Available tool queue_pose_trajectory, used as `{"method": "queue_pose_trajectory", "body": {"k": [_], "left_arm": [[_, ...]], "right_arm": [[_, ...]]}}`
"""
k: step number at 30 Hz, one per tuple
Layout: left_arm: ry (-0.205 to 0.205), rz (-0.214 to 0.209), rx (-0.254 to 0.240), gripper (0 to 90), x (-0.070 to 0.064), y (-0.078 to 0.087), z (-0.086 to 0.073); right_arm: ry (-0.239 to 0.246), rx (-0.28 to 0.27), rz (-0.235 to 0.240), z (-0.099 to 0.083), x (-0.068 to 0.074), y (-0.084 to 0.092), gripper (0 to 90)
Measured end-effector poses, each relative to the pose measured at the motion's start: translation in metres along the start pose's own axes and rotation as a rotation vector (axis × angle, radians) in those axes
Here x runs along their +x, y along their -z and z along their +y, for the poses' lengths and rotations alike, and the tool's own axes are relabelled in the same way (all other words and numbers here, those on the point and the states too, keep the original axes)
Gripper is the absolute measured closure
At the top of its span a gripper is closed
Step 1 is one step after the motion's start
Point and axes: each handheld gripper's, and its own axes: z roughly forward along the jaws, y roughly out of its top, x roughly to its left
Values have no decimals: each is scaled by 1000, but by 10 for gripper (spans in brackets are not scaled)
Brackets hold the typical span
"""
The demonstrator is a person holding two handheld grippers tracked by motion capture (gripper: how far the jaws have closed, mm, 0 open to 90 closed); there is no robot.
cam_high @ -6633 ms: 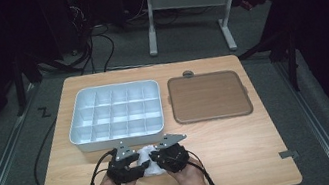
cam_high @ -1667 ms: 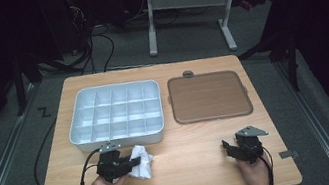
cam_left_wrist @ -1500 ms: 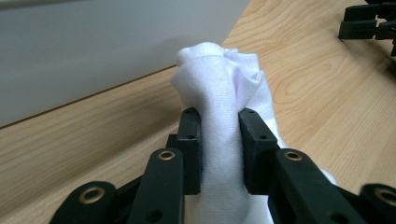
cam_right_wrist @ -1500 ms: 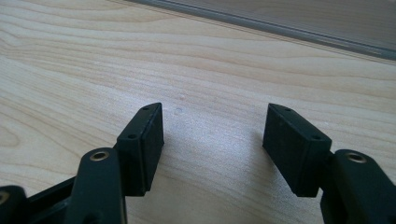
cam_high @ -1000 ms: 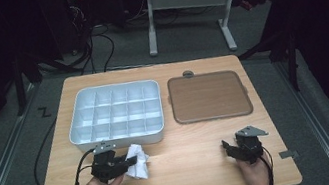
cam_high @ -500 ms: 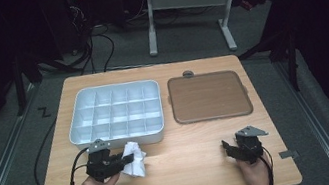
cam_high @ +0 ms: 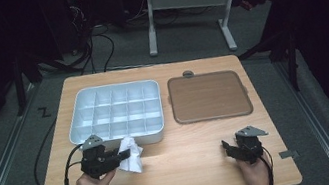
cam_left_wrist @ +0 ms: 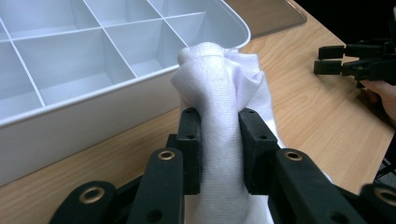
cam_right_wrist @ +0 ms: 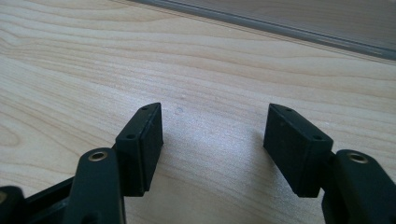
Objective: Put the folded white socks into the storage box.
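A bunched white cloth (cam_high: 130,155) hangs in my left gripper (cam_high: 121,156) near the table's front left, just in front of the white compartment tray (cam_high: 79,128). In the left gripper view both pads press into the white cloth (cam_left_wrist: 219,121), and my left gripper (cam_left_wrist: 218,140) is shut on it, beside the white compartment tray (cam_left_wrist: 70,116). Part of the cloth drapes to the wood below. My right gripper (cam_high: 228,149) rests at the front right, jaws apart. In the right gripper view my right gripper (cam_right_wrist: 215,135) stands open with only bare wood between the pads.
A brown tray (cam_high: 209,96) lies at the back right, next to the white one. The wooden table (cam_high: 190,166) has bare room between my two hands. Dark floor, cables and a desk frame (cam_high: 183,3) lie beyond the far edge.
My left gripper has shifted left and risen a little with the cloth in it, drawing the cloth along the front of the white tray. The right gripper has stayed where it was.
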Motion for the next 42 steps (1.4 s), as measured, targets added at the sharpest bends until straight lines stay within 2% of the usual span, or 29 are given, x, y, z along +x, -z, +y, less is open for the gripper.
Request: {"method": "queue_pose_trajectory", "body": {"k": [8,12,18,21,26,31,35,42], "left_arm": [[6,-5,-5,729,-2,-1,8],[-19,-2,0,729,-6,-2,10],[-17,-11,-6,729,-8,-3,17],[-41,-4,-10,729,-10,-3,20],[-24,-1,-20,728,-9,-2,27],[-32,15,-23,728,-17,0,40],[-54,21,-30,729,-22,-1,50],[-15,11,-63,729,-12,-8,60]], "right_arm": [[0,0,0,0,0,0,380],[0,0,1,0,0,0,379],[0,0,1,0,0,0,378],[1,0,1,0,0,0,377],[2,0,1,0,0,0,377],[0,0,-1,0,0,0,377],[-2,0,-2,0,0,0,377],[-1,0,-3,0,0,0,377]]}}
